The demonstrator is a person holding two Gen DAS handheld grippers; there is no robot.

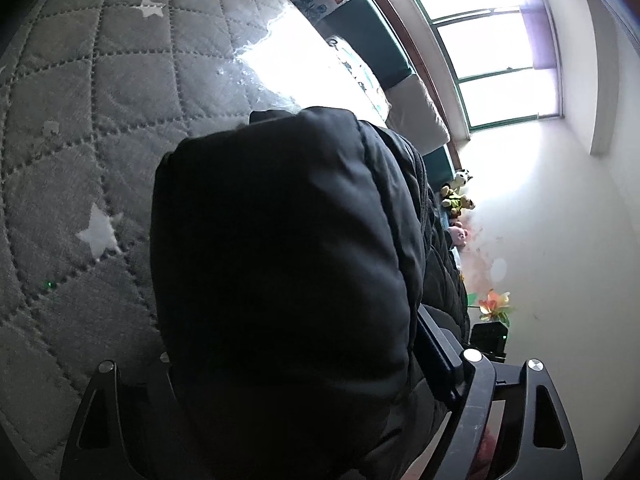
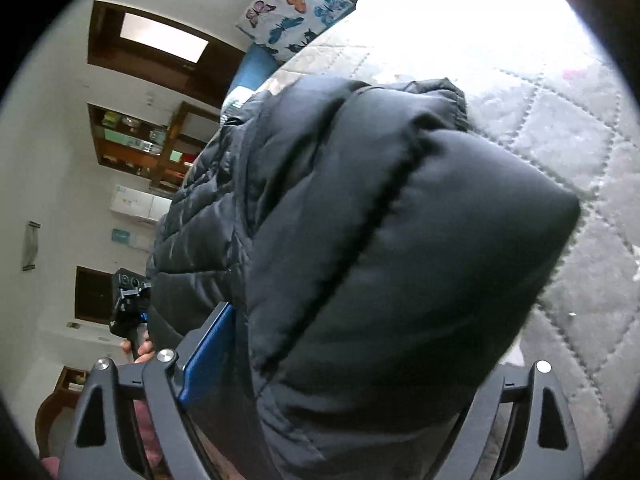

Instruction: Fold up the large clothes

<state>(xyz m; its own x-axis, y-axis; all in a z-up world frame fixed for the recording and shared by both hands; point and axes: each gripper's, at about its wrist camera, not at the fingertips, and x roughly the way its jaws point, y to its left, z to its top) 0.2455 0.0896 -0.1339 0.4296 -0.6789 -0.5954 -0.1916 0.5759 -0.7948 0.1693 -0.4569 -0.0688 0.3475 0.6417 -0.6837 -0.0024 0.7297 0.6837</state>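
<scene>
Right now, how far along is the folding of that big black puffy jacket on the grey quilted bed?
Done: the black puffy jacket looks already doubled into a thick bundle on the grey quilted bedspread. In hand: a padded fold sits between the jaws of both the left gripper and right gripper. Left: setting it down and tidying; the final shape isn't visible.

Bed (image 1: 80, 128) covered by grey quilted spread, diamond stitching, white stars; far part blown out by window light. Black puffer jacket (image 1: 280, 260) bunched up over it, lower part hidden. Butterfly-print pillow (image 2: 292, 12) at bed's far end. Second printed pillow (image 1: 360, 76) near the bed's window-side edge.
</scene>
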